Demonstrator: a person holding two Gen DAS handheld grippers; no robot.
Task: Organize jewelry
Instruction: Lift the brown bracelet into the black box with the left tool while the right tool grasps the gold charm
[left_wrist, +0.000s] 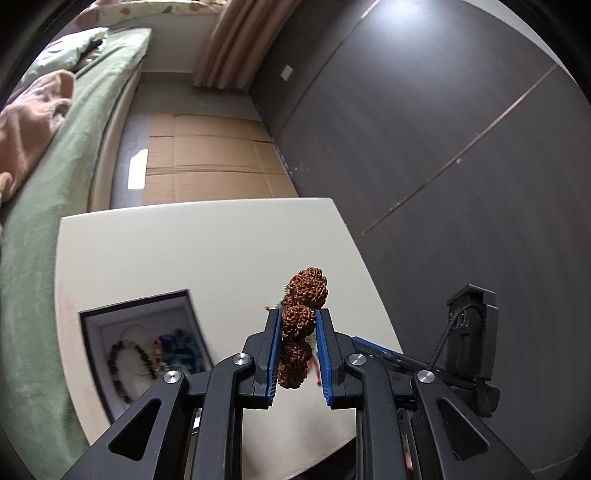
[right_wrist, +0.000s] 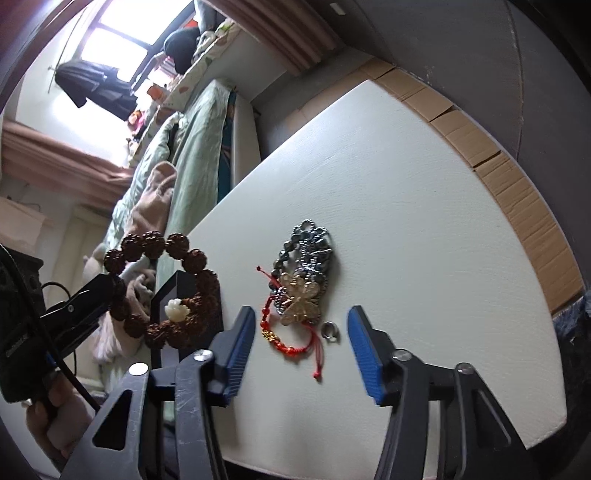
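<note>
My left gripper (left_wrist: 298, 318) is shut on a brown knobbly bead bracelet (left_wrist: 301, 325) and holds it in the air above the white table (left_wrist: 221, 251). The right wrist view shows that bracelet (right_wrist: 162, 288) hanging as a ring with a white flower bead, held by the left gripper (right_wrist: 110, 291). An open dark jewelry box (left_wrist: 140, 339) with bead bracelets inside lies to the left. My right gripper (right_wrist: 301, 325) is open over a pile on the table: grey bead strands (right_wrist: 310, 251), a gold butterfly piece (right_wrist: 301, 301), a red cord bracelet (right_wrist: 288, 339) and a small ring (right_wrist: 330, 331).
A bed with green bedding (left_wrist: 55, 184) runs along the table's far side. Cardboard (left_wrist: 207, 158) covers the floor beyond the table. A dark panelled wall (left_wrist: 443, 147) stands to the right. The right gripper's body (left_wrist: 469, 343) shows at the table's right edge.
</note>
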